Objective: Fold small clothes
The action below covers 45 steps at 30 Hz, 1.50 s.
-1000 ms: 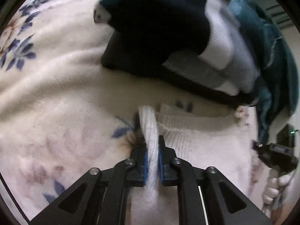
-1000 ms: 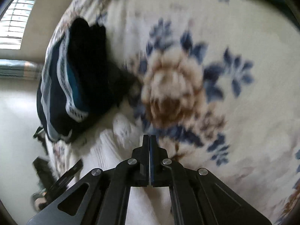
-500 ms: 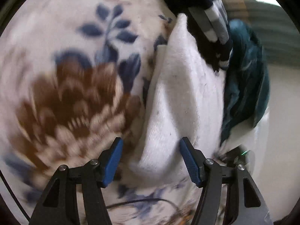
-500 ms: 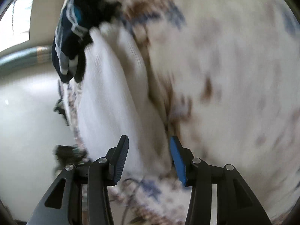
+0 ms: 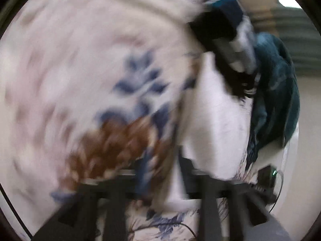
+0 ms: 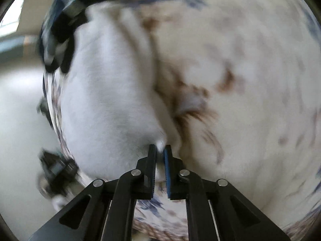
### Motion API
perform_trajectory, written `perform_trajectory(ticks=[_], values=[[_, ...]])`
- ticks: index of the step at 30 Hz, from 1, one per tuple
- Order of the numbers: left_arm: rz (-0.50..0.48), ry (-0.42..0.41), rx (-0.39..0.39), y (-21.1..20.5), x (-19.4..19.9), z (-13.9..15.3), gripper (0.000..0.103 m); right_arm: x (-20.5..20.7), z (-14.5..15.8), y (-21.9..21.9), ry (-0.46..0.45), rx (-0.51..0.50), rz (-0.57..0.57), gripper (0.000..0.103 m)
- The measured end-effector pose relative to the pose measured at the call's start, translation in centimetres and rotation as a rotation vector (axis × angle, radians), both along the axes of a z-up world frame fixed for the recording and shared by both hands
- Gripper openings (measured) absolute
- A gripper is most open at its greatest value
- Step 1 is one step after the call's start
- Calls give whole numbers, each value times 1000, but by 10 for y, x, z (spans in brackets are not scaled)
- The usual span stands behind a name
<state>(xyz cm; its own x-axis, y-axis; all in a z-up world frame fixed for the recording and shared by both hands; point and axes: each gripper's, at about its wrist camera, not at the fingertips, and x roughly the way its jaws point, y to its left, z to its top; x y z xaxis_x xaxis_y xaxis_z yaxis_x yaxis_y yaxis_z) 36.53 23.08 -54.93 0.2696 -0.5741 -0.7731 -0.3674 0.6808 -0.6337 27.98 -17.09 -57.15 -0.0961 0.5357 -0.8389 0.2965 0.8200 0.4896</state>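
A white knit garment [image 5: 216, 120] lies folded on the floral blanket [image 5: 80, 80], right of centre in the blurred left wrist view. My left gripper [image 5: 160, 166] sits at its near edge with white cloth between the blurred fingers; the gap looks partly closed. In the right wrist view the same white garment [image 6: 104, 100] fills the left half. My right gripper [image 6: 160, 150] has its jaws nearly closed, pinching the garment's near corner between the blue pads.
A stack of dark folded clothes [image 5: 226, 30] and a teal garment [image 5: 276, 92] lie beyond the white one, near the bed's edge. The dark stack also shows in the right wrist view [image 6: 60, 24]. A black device [image 6: 56, 168] sits low on the left.
Both grippers let go of the garment and opened half a second ago. Now the right jaws have closed on its near corner and the left jaws have narrowed around cloth. Both views are motion-blurred.
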Motion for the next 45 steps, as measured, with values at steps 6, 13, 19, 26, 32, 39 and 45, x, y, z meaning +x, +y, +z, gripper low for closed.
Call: perform_trajectory(ticks=[6, 13, 19, 26, 32, 39, 45], values=[[-124, -87, 32, -41, 85, -7, 68, 68, 23, -3, -143, -37, -16, 49], [-209, -163, 122, -73, 121, -13, 8, 135, -4, 26, -182, -87, 27, 24], [-174, -226, 151, -65, 142, 2, 8, 156, 38, 21, -304, -223, -28, 4], [-201, -78, 99, -59, 155, -42, 13, 196, -14, 26, -185, -249, -44, 4], [-192, -85, -3, -45, 113, -23, 77, 194, -20, 35, -133, -121, 9, 23], [-201, -45, -151, -42, 55, -37, 79, 121, -3, -17, -130, 50, -95, 87], [-204, -21, -230, -60, 48, -69, 84, 60, -64, 8, 17, 289, -94, 94]])
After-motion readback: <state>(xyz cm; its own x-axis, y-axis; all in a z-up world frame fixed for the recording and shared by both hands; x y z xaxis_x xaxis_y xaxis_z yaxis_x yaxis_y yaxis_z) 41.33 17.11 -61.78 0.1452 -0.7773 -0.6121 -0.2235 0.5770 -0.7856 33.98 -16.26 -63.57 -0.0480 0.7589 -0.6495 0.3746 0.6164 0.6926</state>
